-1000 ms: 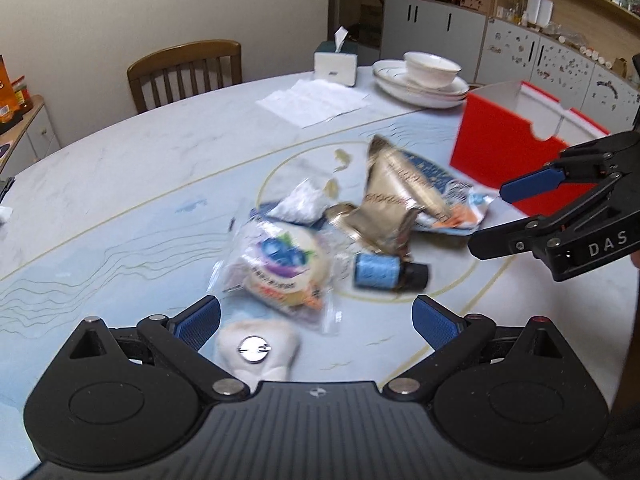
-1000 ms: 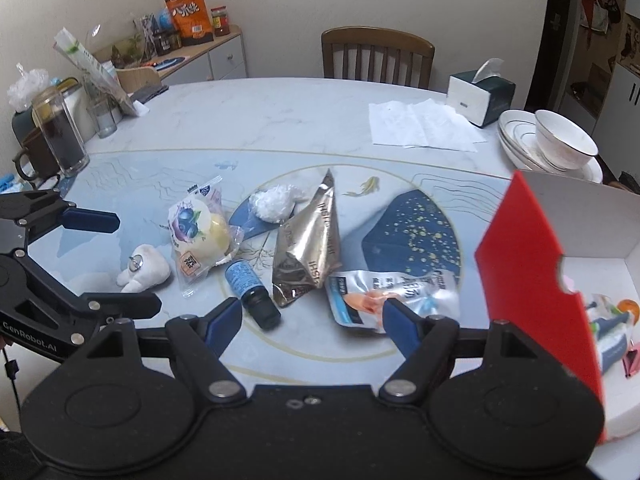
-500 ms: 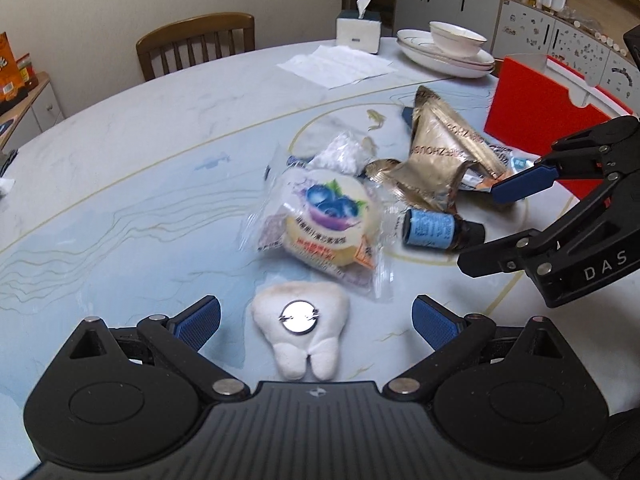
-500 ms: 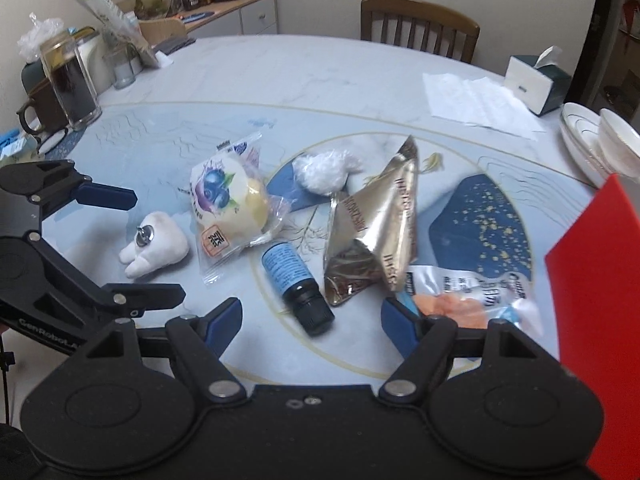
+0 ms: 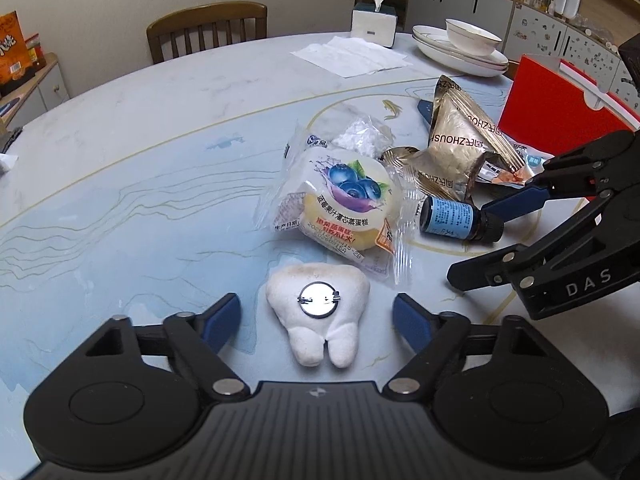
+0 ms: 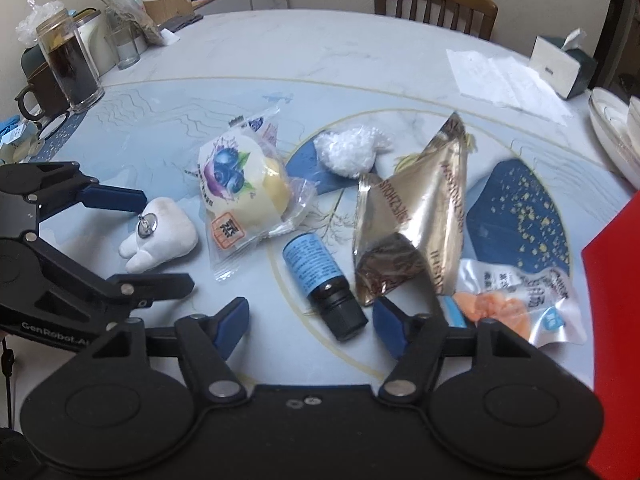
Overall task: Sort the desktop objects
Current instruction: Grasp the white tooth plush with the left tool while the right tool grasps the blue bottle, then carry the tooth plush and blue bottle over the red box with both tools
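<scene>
White plush tooth (image 5: 318,308) lies on the worktop (image 5: 140,184) between your left gripper (image 5: 316,318) fingers, spread wide w/ nothing held. Your right gripper (image 6: 310,318) is also wide open, empty, straddling the blue-label bottle (image 6: 320,280). Left view shows the red box (image 5: 560,108) w/ plates behind; right view alone shows a jar of dark liquid (image 6: 70,68).
</scene>
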A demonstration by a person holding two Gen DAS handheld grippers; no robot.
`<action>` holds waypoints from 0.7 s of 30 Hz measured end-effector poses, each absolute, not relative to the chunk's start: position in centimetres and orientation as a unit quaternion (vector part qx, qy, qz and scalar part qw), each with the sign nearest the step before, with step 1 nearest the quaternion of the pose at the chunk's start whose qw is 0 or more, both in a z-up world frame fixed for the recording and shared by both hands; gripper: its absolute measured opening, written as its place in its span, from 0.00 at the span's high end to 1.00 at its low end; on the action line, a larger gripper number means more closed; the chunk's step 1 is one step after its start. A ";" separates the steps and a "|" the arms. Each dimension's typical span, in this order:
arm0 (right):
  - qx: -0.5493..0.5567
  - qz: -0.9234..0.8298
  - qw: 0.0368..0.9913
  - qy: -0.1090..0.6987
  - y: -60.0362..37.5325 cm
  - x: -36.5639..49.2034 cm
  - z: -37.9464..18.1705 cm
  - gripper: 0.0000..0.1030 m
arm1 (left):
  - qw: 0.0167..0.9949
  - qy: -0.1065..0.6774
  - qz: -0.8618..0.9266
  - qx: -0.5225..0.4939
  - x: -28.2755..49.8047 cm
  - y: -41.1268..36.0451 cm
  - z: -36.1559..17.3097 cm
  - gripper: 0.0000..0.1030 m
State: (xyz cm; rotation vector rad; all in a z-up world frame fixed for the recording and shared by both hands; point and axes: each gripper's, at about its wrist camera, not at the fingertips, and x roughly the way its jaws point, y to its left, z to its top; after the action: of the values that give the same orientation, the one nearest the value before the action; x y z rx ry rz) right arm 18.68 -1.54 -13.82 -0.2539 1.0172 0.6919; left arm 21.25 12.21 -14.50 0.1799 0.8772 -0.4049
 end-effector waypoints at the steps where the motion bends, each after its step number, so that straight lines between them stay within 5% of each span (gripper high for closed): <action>1: -0.121 0.325 0.809 0.475 -1.4 18.6 -13.8 0.37 | 0.882 0.421 -0.194 0.085 21.2 12.2 -14.5 0.25; 11: -0.142 0.321 0.812 0.466 -0.6 18.5 -13.6 0.58 | 0.883 0.419 -0.190 0.096 21.2 11.9 -14.2 0.48; 21: -0.144 0.329 0.807 0.468 -0.8 17.8 -13.5 0.77 | 0.880 0.423 -0.193 0.099 20.5 11.4 -14.1 0.53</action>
State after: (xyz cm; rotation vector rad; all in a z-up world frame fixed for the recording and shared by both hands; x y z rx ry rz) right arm 17.76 -0.81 -13.47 -0.3090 1.0019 0.7028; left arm 20.51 11.42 -14.14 0.2063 0.8822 -0.4027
